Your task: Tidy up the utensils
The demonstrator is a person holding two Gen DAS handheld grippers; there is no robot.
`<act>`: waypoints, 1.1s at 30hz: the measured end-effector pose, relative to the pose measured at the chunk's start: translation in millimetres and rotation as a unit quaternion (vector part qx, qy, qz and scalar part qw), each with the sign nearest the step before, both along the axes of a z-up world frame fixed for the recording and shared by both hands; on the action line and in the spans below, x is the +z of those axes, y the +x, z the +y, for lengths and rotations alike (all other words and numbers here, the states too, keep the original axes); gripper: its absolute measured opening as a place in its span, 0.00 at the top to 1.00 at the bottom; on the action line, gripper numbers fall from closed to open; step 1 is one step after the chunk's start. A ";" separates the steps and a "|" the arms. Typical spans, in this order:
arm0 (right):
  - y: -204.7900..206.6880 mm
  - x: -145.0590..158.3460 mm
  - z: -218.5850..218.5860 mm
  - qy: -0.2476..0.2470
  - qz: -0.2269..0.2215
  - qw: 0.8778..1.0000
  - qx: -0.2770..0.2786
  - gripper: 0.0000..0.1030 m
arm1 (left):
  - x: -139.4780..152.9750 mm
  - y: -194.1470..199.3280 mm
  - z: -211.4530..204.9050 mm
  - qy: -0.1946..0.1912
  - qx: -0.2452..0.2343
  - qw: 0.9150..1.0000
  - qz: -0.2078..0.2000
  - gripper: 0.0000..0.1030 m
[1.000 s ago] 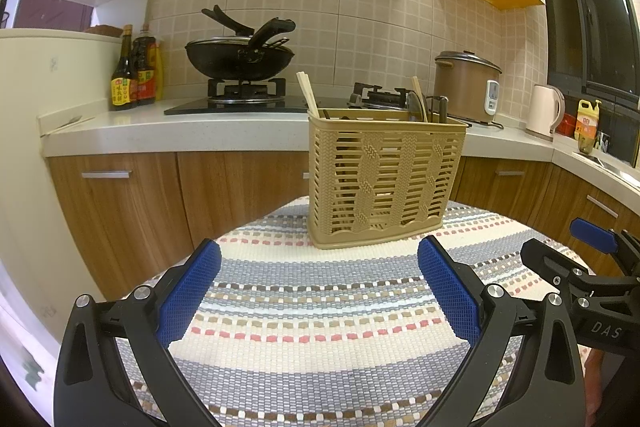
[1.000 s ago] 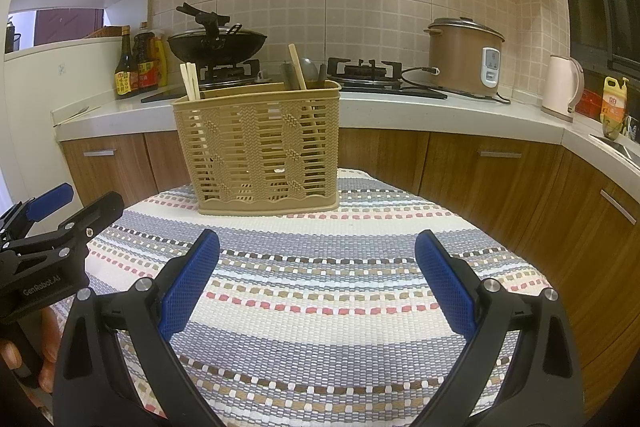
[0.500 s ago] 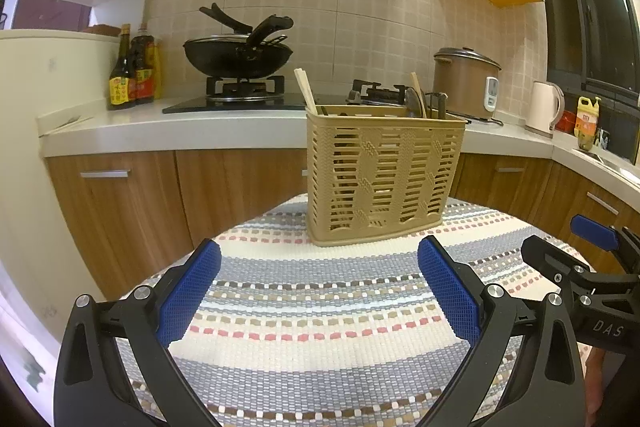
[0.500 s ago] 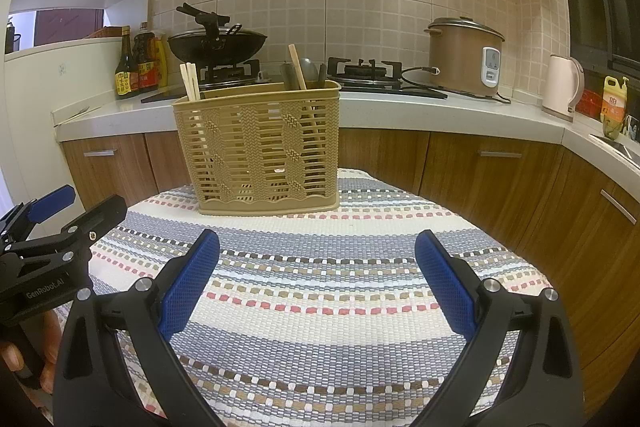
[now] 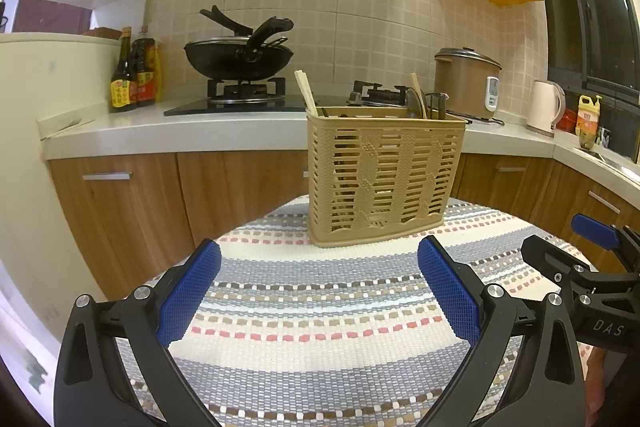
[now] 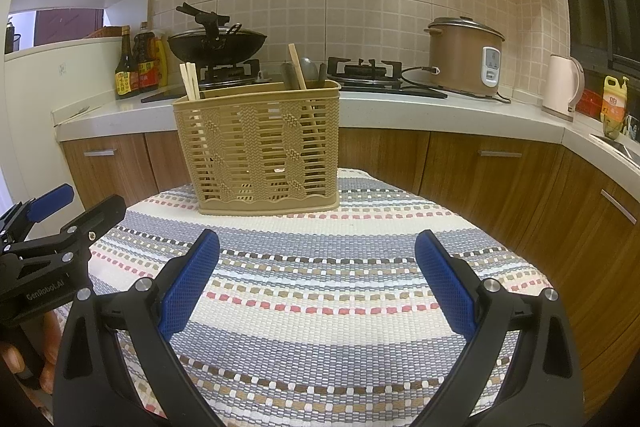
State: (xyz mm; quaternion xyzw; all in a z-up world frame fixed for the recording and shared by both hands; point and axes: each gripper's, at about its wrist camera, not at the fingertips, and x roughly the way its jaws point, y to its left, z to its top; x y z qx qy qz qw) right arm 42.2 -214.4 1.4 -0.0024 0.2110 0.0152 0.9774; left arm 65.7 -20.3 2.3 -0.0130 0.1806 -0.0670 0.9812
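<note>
A tan slatted utensil basket (image 5: 380,179) (image 6: 260,147) stands upright at the far side of a round table with a striped woven cloth (image 5: 320,307) (image 6: 320,287). Chopsticks (image 6: 190,81) stick up at its left end; a wooden handle (image 6: 298,67) and dark utensil tops rise near its right end. My left gripper (image 5: 318,287) hovers open over the cloth, well short of the basket, nothing between its blue pads. My right gripper (image 6: 318,279) is likewise open and empty. Each gripper shows at the edge of the other's view.
Behind the table runs a counter (image 5: 200,131) with wooden cabinets, a black wok (image 5: 238,61) on the stove, sauce bottles (image 5: 132,75), a rice cooker (image 6: 466,57) and a kettle (image 6: 564,87). A hand (image 6: 24,363) holds the left gripper's handle.
Almost nothing has moved. The left wrist view has tilted up very slightly, so the basket sits a touch lower in the frame. Both grippers stay open.
</note>
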 end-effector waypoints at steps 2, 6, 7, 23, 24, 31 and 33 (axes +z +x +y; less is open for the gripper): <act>-0.2 0.1 -0.1 0.000 0.000 1.000 0.000 0.09 | 0.2 0.6 -1.6 0.000 0.000 1.000 0.000 0.07; -0.1 0.0 0.0 0.000 0.001 1.000 0.000 0.09 | 0.4 0.1 -2.1 0.001 -0.001 1.000 -0.001 0.07; -0.3 0.0 0.2 0.000 0.000 1.000 0.000 0.09 | 0.6 0.1 -1.5 0.001 -0.001 1.000 -0.001 0.07; -0.6 -0.3 0.9 -0.001 0.000 1.000 0.000 0.09 | 1.9 -1.1 -2.3 0.005 0.000 1.000 -0.004 0.07; -0.6 -0.3 0.8 -0.001 0.000 1.000 0.000 0.09 | 2.1 -1.1 -1.3 0.005 0.001 1.000 -0.004 0.07; -0.3 -0.8 0.8 -0.001 0.000 1.000 0.000 0.09 | 2.9 -1.4 -2.2 0.008 0.007 1.000 -0.006 0.07; -0.2 -0.9 0.7 -0.001 0.000 1.000 0.000 0.09 | 2.8 -1.7 -2.8 0.009 0.006 1.000 -0.006 0.07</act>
